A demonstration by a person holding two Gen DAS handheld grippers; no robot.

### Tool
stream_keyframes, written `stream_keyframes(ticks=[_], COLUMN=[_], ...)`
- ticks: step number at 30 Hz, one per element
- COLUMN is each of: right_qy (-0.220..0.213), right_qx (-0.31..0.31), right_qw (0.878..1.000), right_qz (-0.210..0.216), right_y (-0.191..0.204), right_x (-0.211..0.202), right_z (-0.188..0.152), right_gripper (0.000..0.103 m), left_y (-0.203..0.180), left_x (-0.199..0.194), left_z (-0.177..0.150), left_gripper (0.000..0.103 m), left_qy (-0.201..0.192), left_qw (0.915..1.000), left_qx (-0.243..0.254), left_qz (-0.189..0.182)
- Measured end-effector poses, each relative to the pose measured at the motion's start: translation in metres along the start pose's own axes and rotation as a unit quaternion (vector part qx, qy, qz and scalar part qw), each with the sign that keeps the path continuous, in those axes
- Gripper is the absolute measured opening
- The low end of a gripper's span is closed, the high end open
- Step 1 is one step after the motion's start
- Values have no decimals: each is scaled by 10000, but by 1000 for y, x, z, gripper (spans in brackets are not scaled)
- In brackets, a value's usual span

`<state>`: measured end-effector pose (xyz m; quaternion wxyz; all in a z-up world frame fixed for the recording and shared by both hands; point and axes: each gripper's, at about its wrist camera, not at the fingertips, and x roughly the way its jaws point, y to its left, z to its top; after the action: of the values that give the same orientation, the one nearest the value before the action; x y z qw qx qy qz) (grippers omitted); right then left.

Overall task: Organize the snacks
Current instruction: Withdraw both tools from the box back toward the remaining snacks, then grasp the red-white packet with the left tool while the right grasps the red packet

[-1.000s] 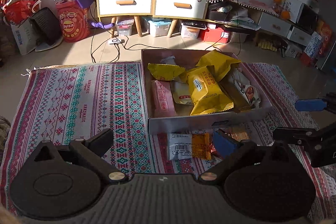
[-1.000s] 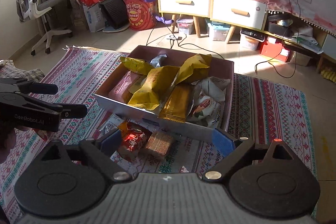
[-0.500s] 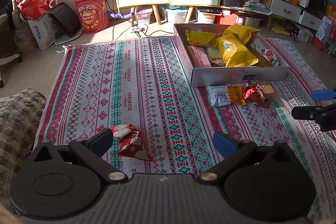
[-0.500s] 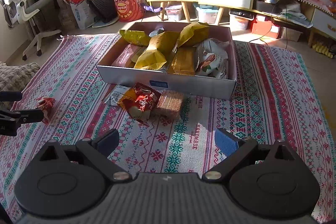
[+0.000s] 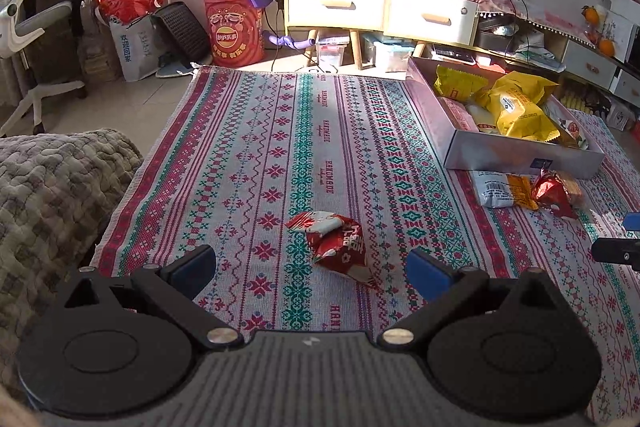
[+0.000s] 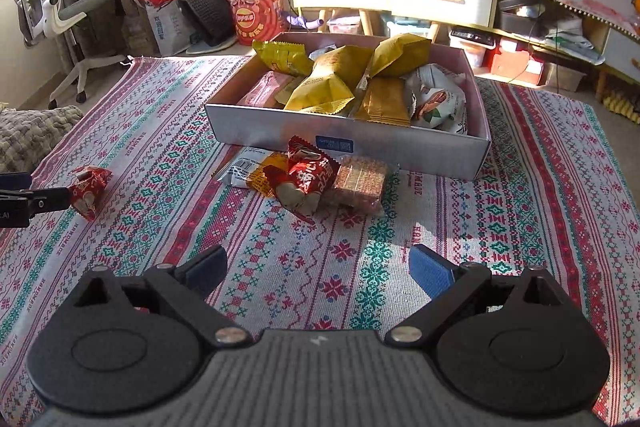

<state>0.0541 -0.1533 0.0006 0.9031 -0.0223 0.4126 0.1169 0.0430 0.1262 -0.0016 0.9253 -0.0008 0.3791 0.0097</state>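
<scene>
Left wrist view, red snack packet (image 5: 340, 247) nearer, between spread tongs (image 5: 312, 267)

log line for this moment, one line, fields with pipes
left gripper: open, over lone red snack packet on rug | right gripper: open, short of loose packets by box | nothing held

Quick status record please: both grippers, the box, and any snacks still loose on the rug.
left gripper: open, lone red packet between its fingers, not gripped
right gripper: open, empty, short of the pile
box: on the rug, open, holds yellow and other packets
pile by the box front: white-orange packet, red packet, brown bar, touching one another
loose snacks: four
</scene>
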Motion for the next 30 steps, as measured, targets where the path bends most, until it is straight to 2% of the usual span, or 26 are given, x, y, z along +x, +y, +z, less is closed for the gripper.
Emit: stream_keyframes(ticks=[7, 17, 21, 24, 27, 30], right_qy=[-382, -782, -788, -704, -667, -666], right_qx=[-121, 137, 73, -38, -223, -409], right_qw=[9991, 9968, 9968, 9975, 9975, 9966], right_qz=[-123, -119, -59, -44, -97, -268], right_y=[1, -3, -1, 3, 9, 13], right_x=[0, 10, 22, 30, 35, 37], right_z=[1, 17, 25, 26, 25, 22], right_gripper=[96, 93, 85, 80, 75, 67], left_y=[-5, -12, -11, -10, -8, -6], left_x=[7, 17, 21, 25, 30, 32], left_z=[-6, -6, -6, -7, -7, -7], left_gripper=[103, 102, 100, 93, 85, 83], left_qy=[1, -105, -66, -20, 99, 122], left_qw=[9997, 9995, 9998, 9998, 9999, 9998], left_qx=[199, 294, 208, 167, 30, -137], left_qz=[123, 35, 41, 48, 44, 45])
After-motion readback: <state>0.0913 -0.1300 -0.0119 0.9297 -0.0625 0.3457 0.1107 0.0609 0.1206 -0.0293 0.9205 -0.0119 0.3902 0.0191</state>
